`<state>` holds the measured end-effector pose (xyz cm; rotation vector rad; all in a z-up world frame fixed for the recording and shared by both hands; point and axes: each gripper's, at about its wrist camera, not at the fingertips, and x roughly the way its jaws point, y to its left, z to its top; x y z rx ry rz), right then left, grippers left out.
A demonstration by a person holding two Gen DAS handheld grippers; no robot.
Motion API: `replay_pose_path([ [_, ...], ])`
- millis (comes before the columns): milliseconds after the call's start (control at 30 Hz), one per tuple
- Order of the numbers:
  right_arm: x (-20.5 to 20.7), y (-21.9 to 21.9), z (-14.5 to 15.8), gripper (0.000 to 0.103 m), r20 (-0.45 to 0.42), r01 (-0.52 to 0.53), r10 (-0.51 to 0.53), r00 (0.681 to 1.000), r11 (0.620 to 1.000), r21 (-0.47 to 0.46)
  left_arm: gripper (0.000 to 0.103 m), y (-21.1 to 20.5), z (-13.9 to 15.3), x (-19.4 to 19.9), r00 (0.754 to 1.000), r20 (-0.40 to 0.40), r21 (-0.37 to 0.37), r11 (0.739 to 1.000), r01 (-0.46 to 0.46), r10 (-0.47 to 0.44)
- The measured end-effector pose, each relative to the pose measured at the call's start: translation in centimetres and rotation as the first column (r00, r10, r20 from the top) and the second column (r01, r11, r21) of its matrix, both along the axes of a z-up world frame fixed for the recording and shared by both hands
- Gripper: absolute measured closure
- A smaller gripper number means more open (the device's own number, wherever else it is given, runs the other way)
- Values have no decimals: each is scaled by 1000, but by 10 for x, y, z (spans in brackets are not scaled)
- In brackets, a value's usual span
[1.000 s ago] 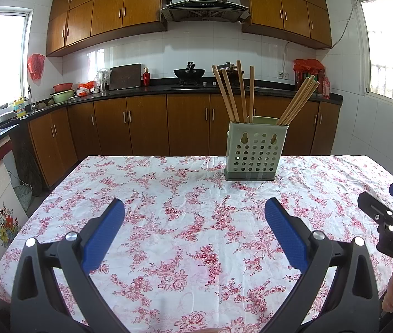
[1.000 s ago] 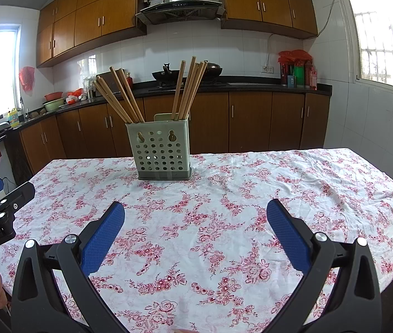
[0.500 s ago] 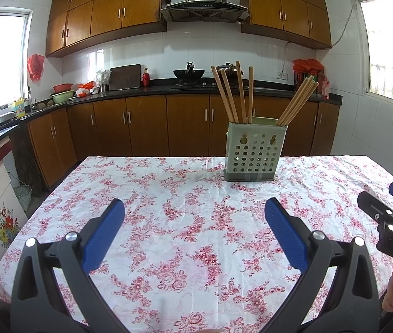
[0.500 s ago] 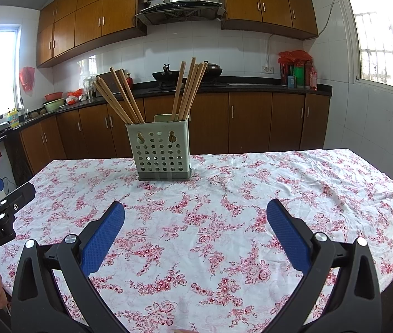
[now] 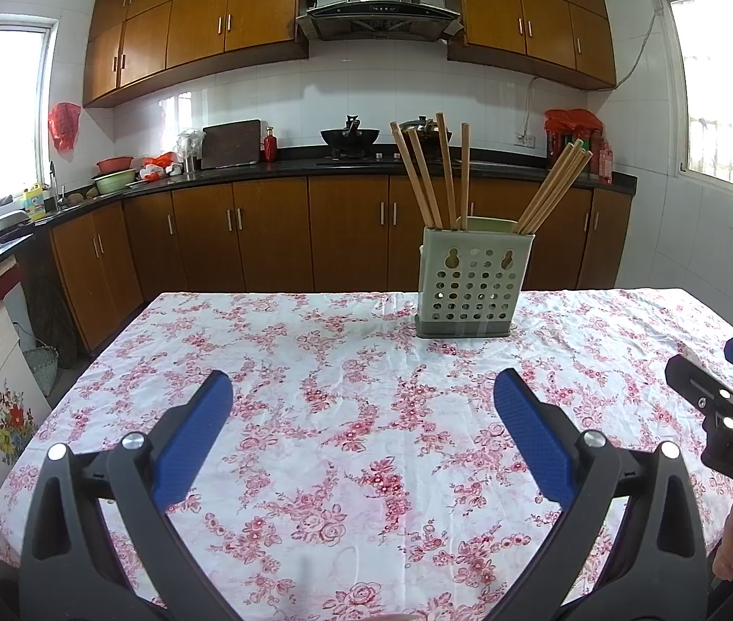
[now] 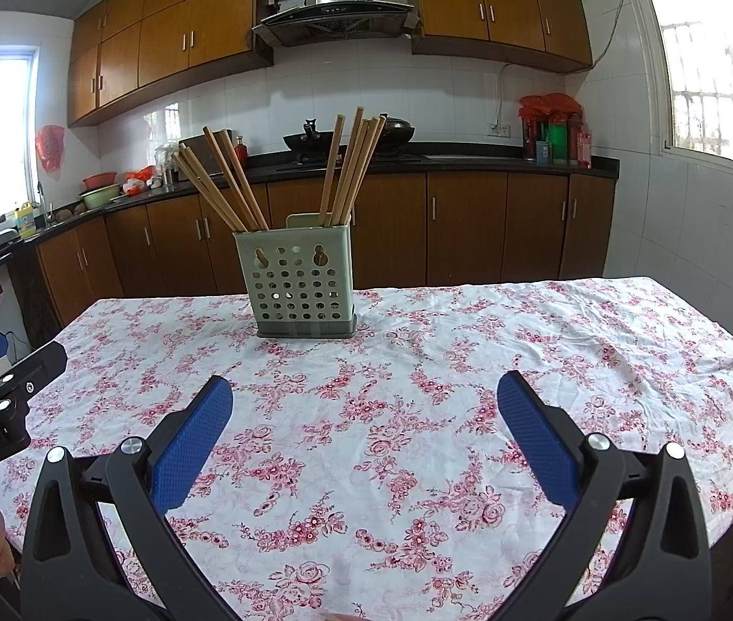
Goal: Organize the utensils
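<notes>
Utensil holder (image 5: 472,282) — pale green, perforated, upright on the floral tabletop (image 5: 314,362), well ahead of both grippers. Chopsticks (image 5: 431,176) stand in it in two leaning bunches. Left gripper (image 5: 363,427) — spread wide, empty, holder ahead to its right. Right gripper (image 6: 366,427) — spread wide, empty, holder ahead to its left.

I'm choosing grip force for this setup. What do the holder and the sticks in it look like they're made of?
The holder looks like moulded plastic, pale grey-green and matte: uniform punched holes, rounded edges. The chopsticks look like bare wood or bamboo: plain tan, no shine, though which one can't be told.
</notes>
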<state>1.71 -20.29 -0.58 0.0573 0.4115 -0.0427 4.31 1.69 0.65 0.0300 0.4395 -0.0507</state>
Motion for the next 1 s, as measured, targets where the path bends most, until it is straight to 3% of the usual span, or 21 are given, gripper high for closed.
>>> replay_pose_path([
  [1000,1,-2,0,2,-1,1,-1,1000,1000,3,4,-1,0,1,1000,-1,3,1000,4,-4],
])
